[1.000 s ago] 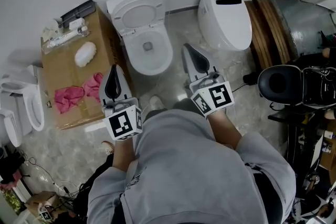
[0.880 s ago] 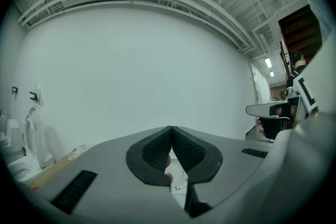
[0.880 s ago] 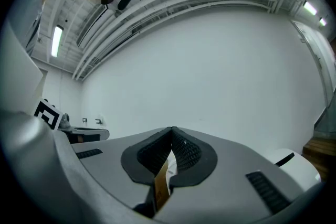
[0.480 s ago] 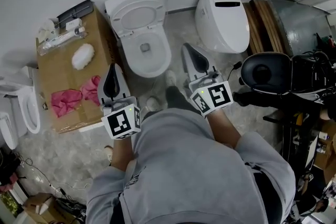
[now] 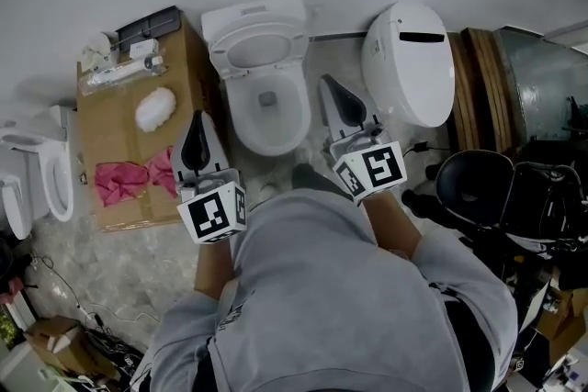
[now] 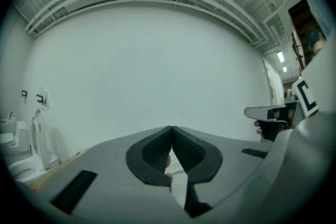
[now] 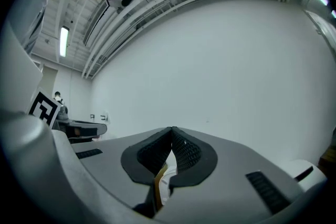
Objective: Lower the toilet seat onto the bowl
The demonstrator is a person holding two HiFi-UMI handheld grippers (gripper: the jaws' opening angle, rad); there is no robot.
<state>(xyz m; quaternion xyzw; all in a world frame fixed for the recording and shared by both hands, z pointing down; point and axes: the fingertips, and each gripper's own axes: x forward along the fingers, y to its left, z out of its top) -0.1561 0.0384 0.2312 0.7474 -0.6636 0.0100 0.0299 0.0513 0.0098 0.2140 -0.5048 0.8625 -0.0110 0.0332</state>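
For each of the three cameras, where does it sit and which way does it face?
Head view: on the person's head, facing steeply down at the toilet; shows the grey sweatshirt, left gripper and right gripper.
Left gripper view: on the left gripper, facing level at the white wall; shows its own shut jaws.
Right gripper view: on the right gripper, facing level at that wall; shows its own shut jaws.
Shared: both gripper views see the wall and each other's gripper.
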